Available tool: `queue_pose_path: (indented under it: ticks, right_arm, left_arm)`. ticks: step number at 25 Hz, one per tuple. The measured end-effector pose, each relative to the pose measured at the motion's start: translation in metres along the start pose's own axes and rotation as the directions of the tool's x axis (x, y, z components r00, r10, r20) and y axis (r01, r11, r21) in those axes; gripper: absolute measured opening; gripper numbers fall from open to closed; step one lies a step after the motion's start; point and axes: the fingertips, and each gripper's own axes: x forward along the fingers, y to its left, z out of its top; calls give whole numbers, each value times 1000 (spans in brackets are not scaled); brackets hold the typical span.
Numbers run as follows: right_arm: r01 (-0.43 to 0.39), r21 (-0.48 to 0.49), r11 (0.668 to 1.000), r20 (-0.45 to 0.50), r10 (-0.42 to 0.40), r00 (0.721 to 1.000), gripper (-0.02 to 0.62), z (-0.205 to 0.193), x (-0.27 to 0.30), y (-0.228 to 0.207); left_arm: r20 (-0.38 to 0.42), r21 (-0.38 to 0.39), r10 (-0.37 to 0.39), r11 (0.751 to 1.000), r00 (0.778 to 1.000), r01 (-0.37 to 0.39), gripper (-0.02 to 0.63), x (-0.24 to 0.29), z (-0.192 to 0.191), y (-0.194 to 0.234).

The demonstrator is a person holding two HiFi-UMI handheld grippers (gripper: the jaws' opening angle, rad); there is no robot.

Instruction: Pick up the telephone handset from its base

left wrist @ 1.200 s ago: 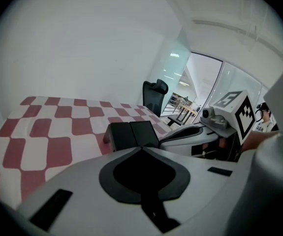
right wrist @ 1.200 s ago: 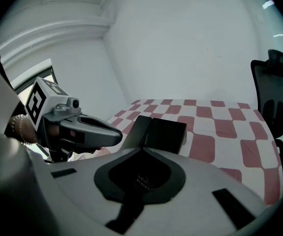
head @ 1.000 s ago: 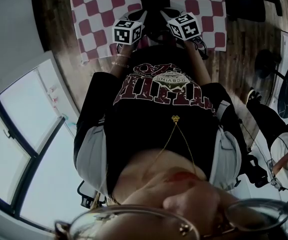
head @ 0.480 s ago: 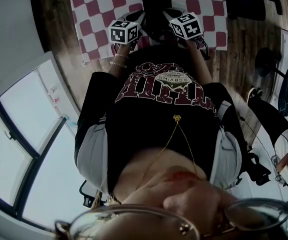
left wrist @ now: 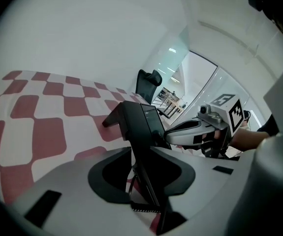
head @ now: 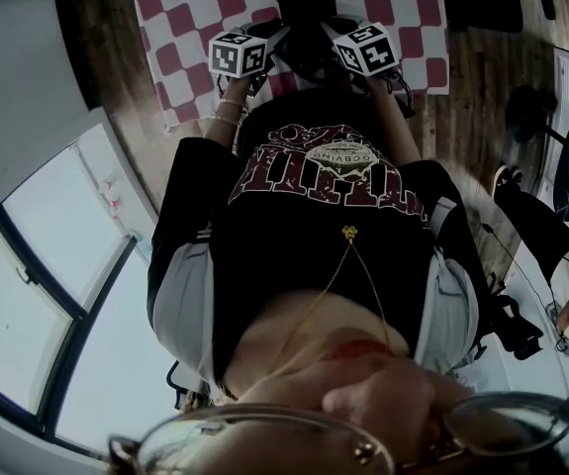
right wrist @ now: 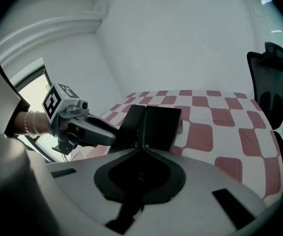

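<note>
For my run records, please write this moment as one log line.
phase: approach | left gripper: fingers just opening, telephone edge between them | right gripper: fingers shut, beside telephone | handset: not lifted

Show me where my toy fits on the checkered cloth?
Bare cloth lies left and right of the phone, out to its edges. Crowded: the near middle, where the right gripper and left gripper flank the phone; the left's jaws have just been opening, the phone's edge seemingly between them.
</note>
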Motion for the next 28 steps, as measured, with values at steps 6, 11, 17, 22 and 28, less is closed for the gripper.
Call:
queue_pose_path:
  ticks: [6, 11, 17, 22, 28]
  right_arm:
    - [4, 7, 1000, -9, -4, 1000, 20, -3, 2, -2]
    - [3, 15, 1000, -8, -3, 1000, 20, -3, 2, -2]
    - [-2, 26, 1000, -1, 2, 1000, 20, -4, 2, -2]
    - [0, 33, 999, 6, 0, 1000, 20, -3, 1, -3]
    - [0, 36, 999, 7, 0, 1000, 20, -3, 1, -3]
  left_arm:
    - [-9, -30, -51, 998, 999, 51, 109, 8, -1, -1]
    - [-18, -64, -119, 991, 993, 118, 109, 8, -3, -1]
    - [-69, -89, -222, 973, 973, 215, 123, 16, -7, -5]
    - [-60, -125, -235, 966, 970, 226, 123, 17, -6, -5]
    - [-31, -134, -191, 973, 981, 186, 106, 9, 7, -13]
